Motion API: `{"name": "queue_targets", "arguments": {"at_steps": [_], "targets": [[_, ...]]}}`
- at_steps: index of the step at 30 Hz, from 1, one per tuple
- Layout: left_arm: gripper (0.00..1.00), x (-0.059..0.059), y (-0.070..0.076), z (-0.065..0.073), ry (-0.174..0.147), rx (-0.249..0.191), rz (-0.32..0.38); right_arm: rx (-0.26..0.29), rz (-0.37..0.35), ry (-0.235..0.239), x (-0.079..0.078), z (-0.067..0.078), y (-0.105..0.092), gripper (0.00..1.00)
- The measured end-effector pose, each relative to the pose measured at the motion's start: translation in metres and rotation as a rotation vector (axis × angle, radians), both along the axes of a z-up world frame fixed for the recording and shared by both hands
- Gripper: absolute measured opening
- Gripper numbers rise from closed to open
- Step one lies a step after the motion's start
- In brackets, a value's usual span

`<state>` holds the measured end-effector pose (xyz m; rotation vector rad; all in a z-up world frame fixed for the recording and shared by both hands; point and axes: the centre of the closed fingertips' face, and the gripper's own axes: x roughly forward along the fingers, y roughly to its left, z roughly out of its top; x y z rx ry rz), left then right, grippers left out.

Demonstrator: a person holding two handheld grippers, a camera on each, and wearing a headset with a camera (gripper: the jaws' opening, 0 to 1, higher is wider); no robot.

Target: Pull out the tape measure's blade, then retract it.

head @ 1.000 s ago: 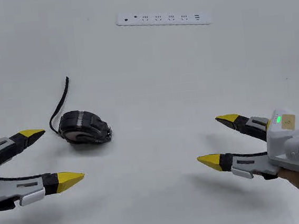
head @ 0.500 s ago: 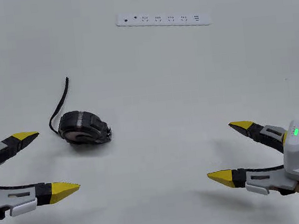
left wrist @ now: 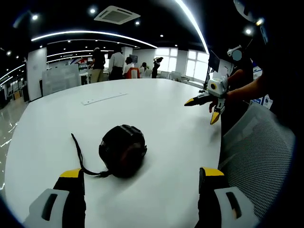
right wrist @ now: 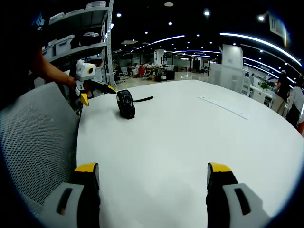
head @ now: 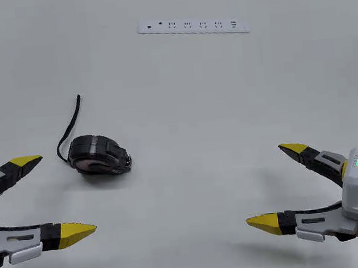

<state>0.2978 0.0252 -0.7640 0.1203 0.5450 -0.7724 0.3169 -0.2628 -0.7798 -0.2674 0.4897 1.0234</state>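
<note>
1. While neither tool grips anything, the white table (head: 183, 108) carries the work.
2. Left gripper (head: 63, 194), near left, has its jaws wide apart close beside the tape measure, probably placed to steady the case.
3. Right gripper (head: 267, 184), near right and well apart from it, is likewise spread, likely free to take the blade's tip.
4. Power strip (head: 193, 26) lies far back, out of the way.
5. Tape measure (head: 97, 156) rests left of centre, no blade showing.
6. Its strap (head: 70, 125) trails toward the far side.
</note>
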Motion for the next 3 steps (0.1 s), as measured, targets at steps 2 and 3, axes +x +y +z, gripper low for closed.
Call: {"name": "queue_targets", "arguments": {"at_steps": [2,3], "targets": [[0.99,0.0014,0.0013,0.0021,-0.008,-0.004,0.006,-0.002,-0.008,0.002,-0.0002,-0.0003,-0.0010,0.98],[1.00,0.0021,0.0018,0.0028,-0.012,-0.006,0.008,-0.002,-0.009,0.005,-0.0004,-0.0006,-0.0012,0.99]]}}
